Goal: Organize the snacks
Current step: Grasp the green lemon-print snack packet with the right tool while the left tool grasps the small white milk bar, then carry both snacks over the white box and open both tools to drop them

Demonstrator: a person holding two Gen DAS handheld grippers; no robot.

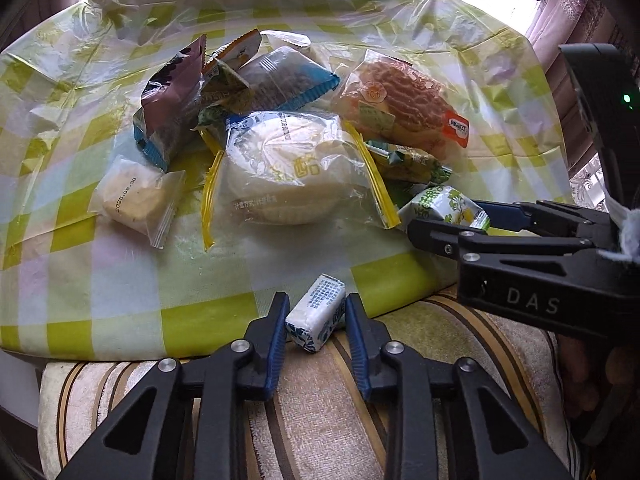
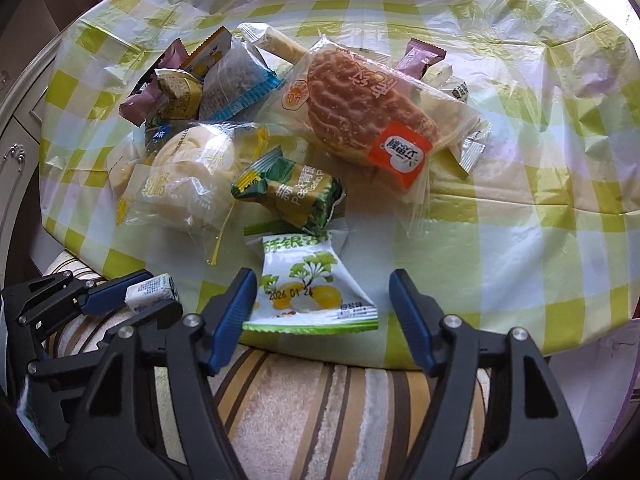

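Note:
A pile of wrapped snacks lies on the table's green-checked plastic cover (image 1: 60,184). At the near edge, my left gripper (image 1: 317,300) is shut on a small white-and-blue candy (image 1: 316,316), both blue pads touching its sides. The right wrist view shows that gripper (image 2: 160,292) low at the left with the candy (image 2: 150,292) in it. My right gripper (image 2: 322,276) stands open around a white-and-green ginkgo-print packet (image 2: 312,288); its left pad touches the packet's edge, the right pad stands apart. In the left wrist view the right gripper (image 1: 444,216) reaches in from the right.
In the pile are a round pale cake in a clear bag (image 1: 292,176), a brown ridged bread (image 2: 360,112), a green-and-yellow packet (image 2: 296,196), blue-edged and purple packets (image 1: 172,96) and a small pale cake (image 1: 136,196). A striped cushion (image 2: 320,408) lies below the table edge.

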